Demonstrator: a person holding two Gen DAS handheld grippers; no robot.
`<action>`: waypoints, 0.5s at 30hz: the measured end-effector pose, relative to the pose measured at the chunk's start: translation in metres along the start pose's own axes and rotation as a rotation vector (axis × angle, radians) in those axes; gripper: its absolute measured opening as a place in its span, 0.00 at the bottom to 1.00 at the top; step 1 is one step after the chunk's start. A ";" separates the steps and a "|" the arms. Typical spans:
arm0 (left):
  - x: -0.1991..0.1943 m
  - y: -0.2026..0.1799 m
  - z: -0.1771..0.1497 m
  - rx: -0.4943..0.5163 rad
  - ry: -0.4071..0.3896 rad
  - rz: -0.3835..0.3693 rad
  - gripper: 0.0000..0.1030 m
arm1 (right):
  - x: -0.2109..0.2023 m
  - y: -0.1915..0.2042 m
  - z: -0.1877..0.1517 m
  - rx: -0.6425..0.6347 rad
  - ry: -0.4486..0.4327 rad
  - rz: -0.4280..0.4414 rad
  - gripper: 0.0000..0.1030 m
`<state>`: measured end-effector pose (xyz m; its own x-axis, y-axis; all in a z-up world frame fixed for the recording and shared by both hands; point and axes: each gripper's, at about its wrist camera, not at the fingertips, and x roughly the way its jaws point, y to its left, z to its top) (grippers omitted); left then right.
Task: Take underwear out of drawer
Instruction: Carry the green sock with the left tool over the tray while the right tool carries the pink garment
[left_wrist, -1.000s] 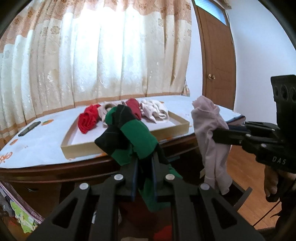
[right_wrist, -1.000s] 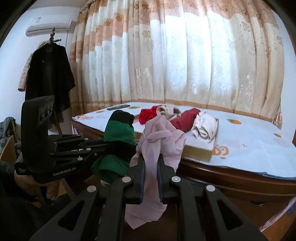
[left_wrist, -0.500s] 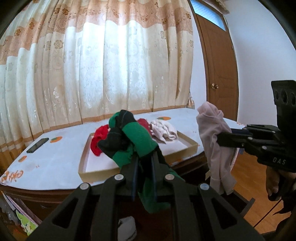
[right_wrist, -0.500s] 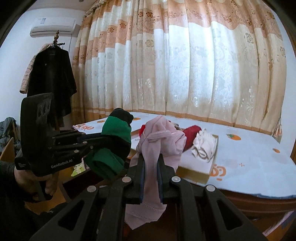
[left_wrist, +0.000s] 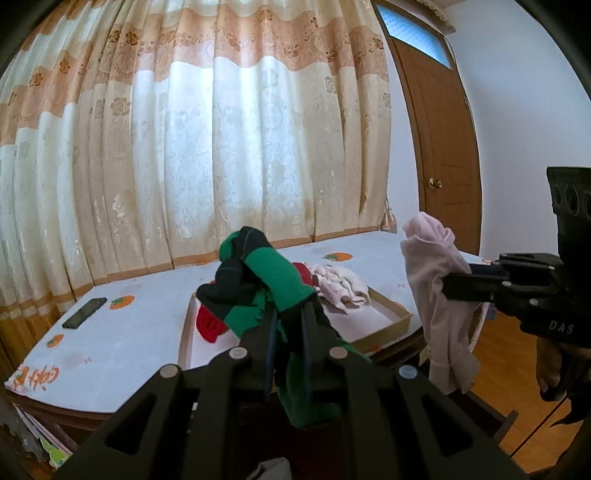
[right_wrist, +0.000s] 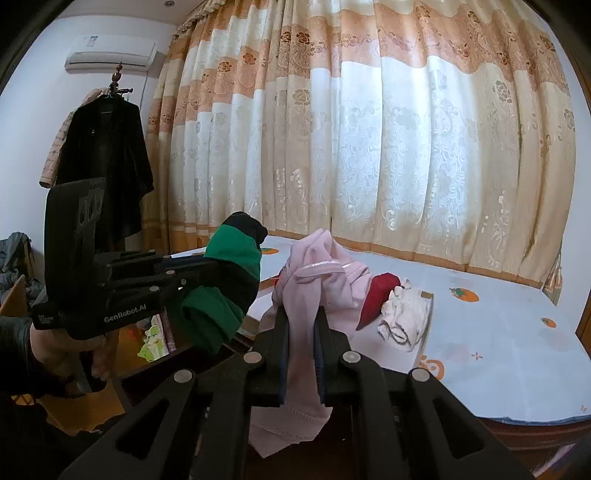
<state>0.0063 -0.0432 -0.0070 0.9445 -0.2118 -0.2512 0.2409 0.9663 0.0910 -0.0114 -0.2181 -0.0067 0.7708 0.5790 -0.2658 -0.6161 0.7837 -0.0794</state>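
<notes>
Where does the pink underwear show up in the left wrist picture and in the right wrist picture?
Left wrist: pink underwear at right, hanging from the right hand-held gripper.
Right wrist: bottom centre, pinched between the near fingers.
Shared landmark: shallow cardboard tray on the table.

Both wrist views look along their tongs toward the same curtain (left_wrist: 207, 155).

Green-and-black underwear (left_wrist: 273, 280) bunched aloft, pale pink underwear (right_wrist: 325, 280) dangling alongside

Green-and-black underwear (left_wrist: 266, 284), pale pink underwear (right_wrist: 321, 280), peach floral curtain (left_wrist: 207, 140)
</notes>
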 end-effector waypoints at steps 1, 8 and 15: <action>0.001 0.001 0.002 0.005 -0.002 0.001 0.09 | 0.001 -0.002 0.002 0.002 -0.001 0.000 0.13; 0.007 0.008 0.012 0.022 -0.008 0.010 0.09 | 0.006 -0.012 0.013 0.011 -0.007 0.000 0.13; 0.015 0.012 0.020 0.037 -0.014 0.018 0.08 | 0.011 -0.017 0.023 0.000 -0.008 -0.007 0.13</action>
<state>0.0273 -0.0380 0.0097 0.9518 -0.1964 -0.2357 0.2314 0.9640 0.1309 0.0116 -0.2195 0.0141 0.7766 0.5751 -0.2572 -0.6105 0.7878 -0.0818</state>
